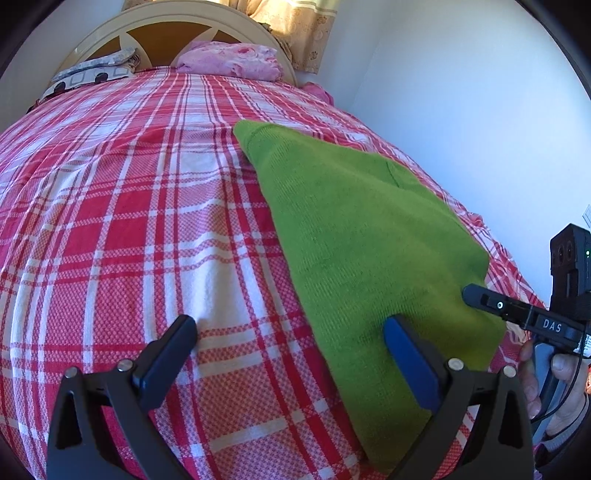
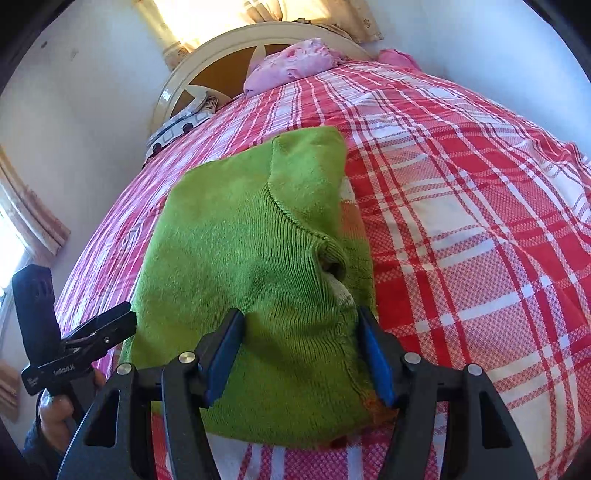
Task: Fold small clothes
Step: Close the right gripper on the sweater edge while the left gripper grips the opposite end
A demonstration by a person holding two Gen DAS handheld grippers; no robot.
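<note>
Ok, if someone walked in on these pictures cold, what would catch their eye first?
The bright green sweater, lying partly folded on the red and white checked bedspread. Next, the two open grippers: the right gripper straddles the sweater's near end, while the left gripper sits at its edge. Farther back, a pink pillow rests against the headboard.

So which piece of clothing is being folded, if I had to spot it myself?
Look at the bed with the red and white checked bedspread. On it, well short of the pink pillow by the headboard, lies the green knitted sweater: the only plain green thing there.
</note>
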